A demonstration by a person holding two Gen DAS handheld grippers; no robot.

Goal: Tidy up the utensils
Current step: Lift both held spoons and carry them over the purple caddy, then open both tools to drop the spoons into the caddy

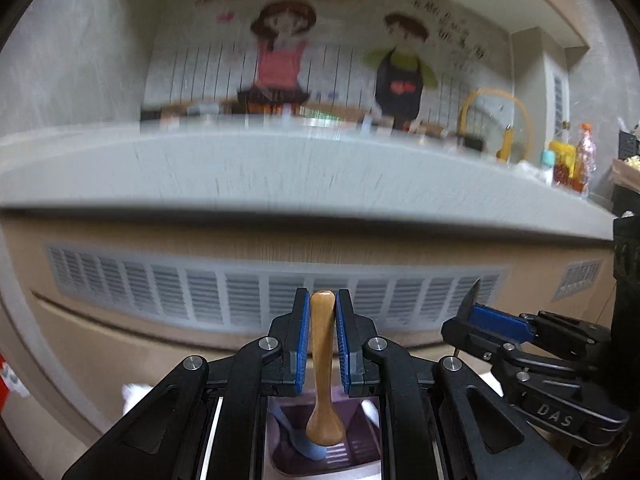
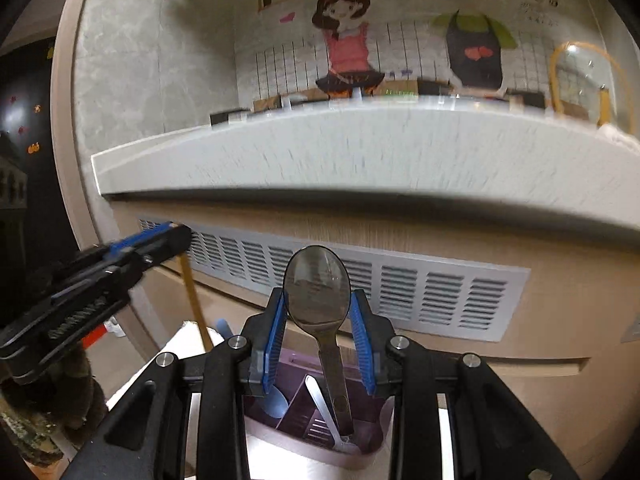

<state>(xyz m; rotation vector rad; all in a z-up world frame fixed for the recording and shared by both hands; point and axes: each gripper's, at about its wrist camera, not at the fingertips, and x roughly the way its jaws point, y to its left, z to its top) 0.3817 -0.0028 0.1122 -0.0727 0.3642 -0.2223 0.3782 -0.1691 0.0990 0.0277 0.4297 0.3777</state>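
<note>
My left gripper (image 1: 323,336) is shut on a wooden spoon (image 1: 323,364) by its handle, bowl end down over the purple utensil holder (image 1: 360,452). A blue spoon (image 1: 296,438) lies in that holder. My right gripper (image 2: 318,336) holds a metal spoon (image 2: 318,284) by its bowl between the blue pads, handle down into the purple holder (image 2: 296,412). A blue spoon (image 2: 276,402) and a white utensil (image 2: 324,412) stand in the holder. The left gripper also shows in the right wrist view (image 2: 176,236), and the right gripper in the left wrist view (image 1: 476,312).
A grey counter edge (image 1: 304,172) runs across ahead, above a beige cabinet front with a slatted vent (image 1: 248,300). Bottles (image 1: 576,160) stand at the counter's right end. A cartoon mural (image 2: 400,40) covers the back wall.
</note>
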